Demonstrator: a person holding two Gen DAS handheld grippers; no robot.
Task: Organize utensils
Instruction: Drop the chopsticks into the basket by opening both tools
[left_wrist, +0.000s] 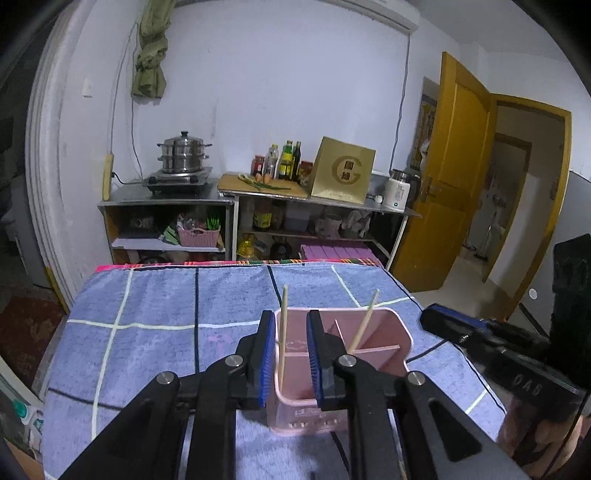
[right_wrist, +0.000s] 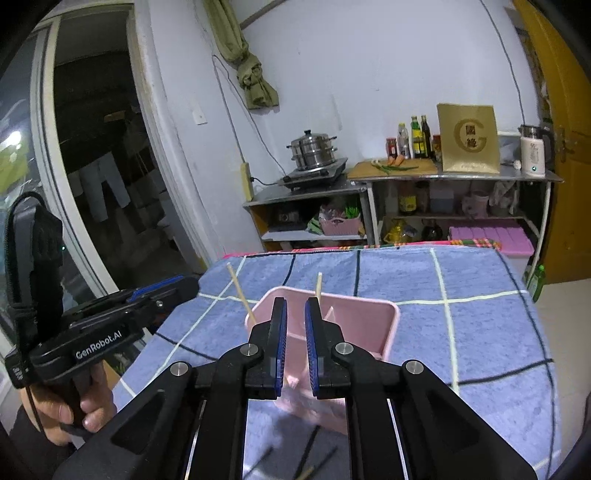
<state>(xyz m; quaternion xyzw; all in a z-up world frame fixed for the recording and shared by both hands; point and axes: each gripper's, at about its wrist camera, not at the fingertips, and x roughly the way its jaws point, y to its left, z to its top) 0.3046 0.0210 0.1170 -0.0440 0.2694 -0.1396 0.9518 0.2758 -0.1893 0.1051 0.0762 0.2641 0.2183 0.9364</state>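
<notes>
A pink utensil holder (left_wrist: 391, 339) with inner dividers stands on the blue checked towel (left_wrist: 155, 306). Two wooden chopsticks stand in it: one (left_wrist: 283, 332) upright in the left compartment, one (left_wrist: 365, 319) leaning right. My left gripper (left_wrist: 290, 354) hovers just above the holder's near rim, its jaws open either side of the upright chopstick without touching it. My right gripper (right_wrist: 295, 338) is open and empty above the same holder (right_wrist: 384, 325), where both chopsticks (right_wrist: 242, 295) (right_wrist: 318, 286) show. Dark utensils (right_wrist: 314, 458) lie blurred on the towel under the right gripper.
The towel covers the table to its far edge (left_wrist: 240, 264). Behind stand metal shelves with a steamer pot (left_wrist: 183, 153), bottles (left_wrist: 286, 160) and a gold box (left_wrist: 341, 170). A yellow door (left_wrist: 443, 177) stands open at right. The other gripper's body (left_wrist: 498, 343) is at right.
</notes>
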